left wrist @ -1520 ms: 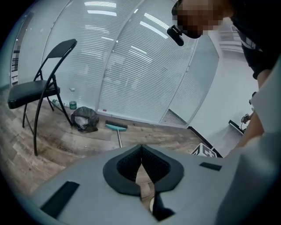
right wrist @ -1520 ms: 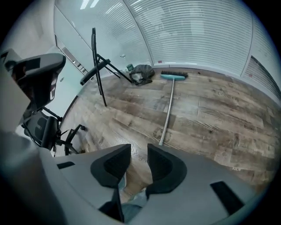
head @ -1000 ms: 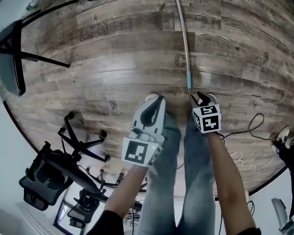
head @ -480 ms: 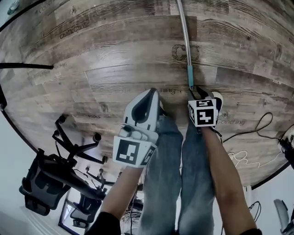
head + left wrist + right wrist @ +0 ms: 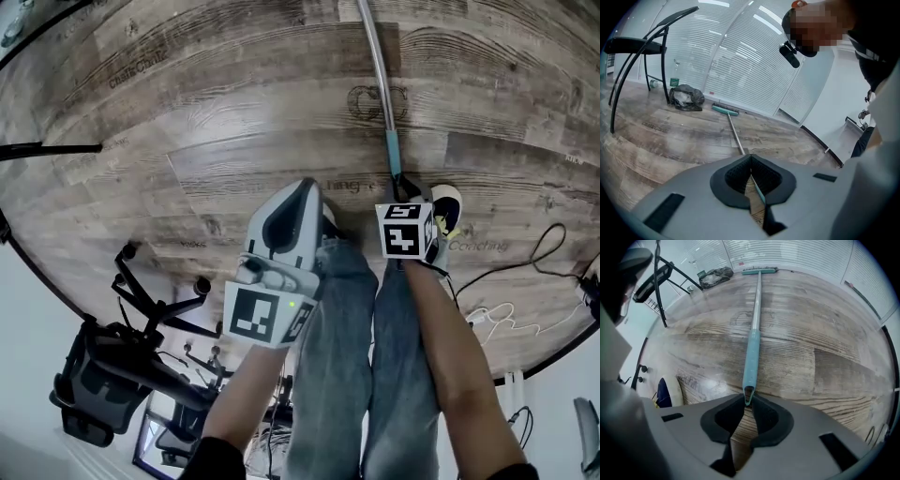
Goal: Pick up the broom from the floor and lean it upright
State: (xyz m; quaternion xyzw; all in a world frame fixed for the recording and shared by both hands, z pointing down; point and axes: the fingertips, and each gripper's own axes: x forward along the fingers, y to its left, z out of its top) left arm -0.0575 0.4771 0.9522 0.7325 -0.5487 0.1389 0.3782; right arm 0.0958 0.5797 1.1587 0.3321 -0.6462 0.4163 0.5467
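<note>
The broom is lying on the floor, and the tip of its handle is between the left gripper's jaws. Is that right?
Not quite. The broom does lie on the floor, but its handle tip is between the jaws of the right gripper, which have just been closing on it, as the right gripper view shows. The left gripper is shut on nothing.

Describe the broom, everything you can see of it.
The broom lies flat on the wood floor. It has a slim silvery shaft, a teal head at the far end, and a teal grip sleeve ending in a hanging loop. The right gripper's jaws have just been closing and pinch that loop end.
</note>
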